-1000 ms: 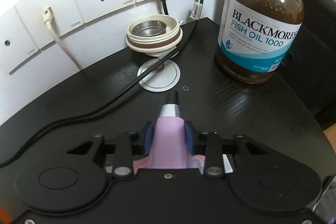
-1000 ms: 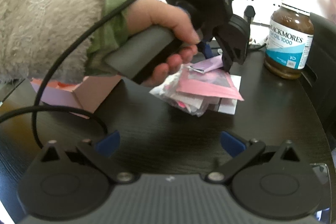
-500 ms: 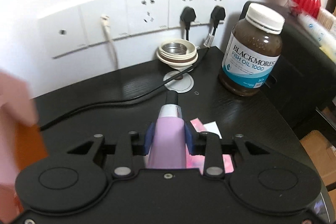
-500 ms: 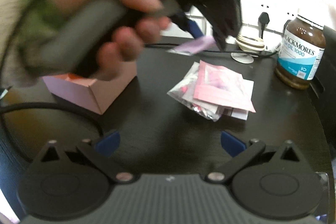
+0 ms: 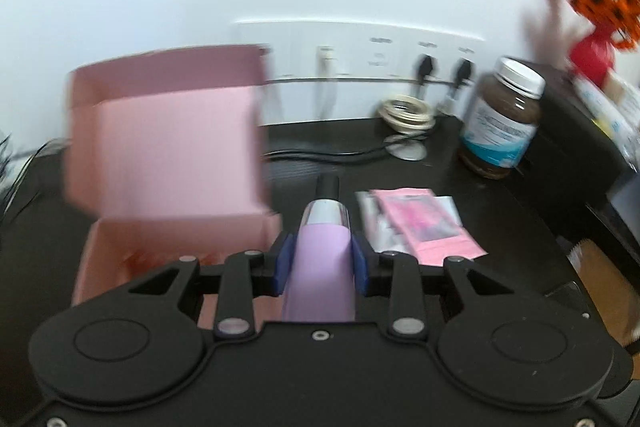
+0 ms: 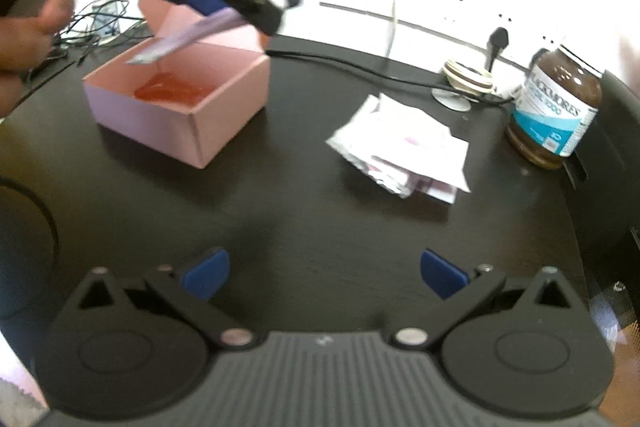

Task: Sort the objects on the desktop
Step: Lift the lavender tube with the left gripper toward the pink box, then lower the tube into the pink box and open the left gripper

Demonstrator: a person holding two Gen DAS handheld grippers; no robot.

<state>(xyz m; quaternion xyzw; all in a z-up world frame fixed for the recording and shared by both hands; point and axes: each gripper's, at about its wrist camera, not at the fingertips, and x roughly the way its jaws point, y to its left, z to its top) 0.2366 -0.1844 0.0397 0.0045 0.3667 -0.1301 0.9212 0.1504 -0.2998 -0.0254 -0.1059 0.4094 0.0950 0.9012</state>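
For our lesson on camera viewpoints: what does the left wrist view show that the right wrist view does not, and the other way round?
Only the left wrist view shows the red vase of orange flowers.

Only the right wrist view shows the open right gripper, the tangled wires behind the box, and a hand.

Both show the left gripper clamping the lilac tube, the open pink box, the sachet pile and the fish oil bottle.

Black left gripper (image 5: 319, 263) shows blue pads and silver screws. Right gripper (image 6: 324, 271) matches, its housing ribbed grey.
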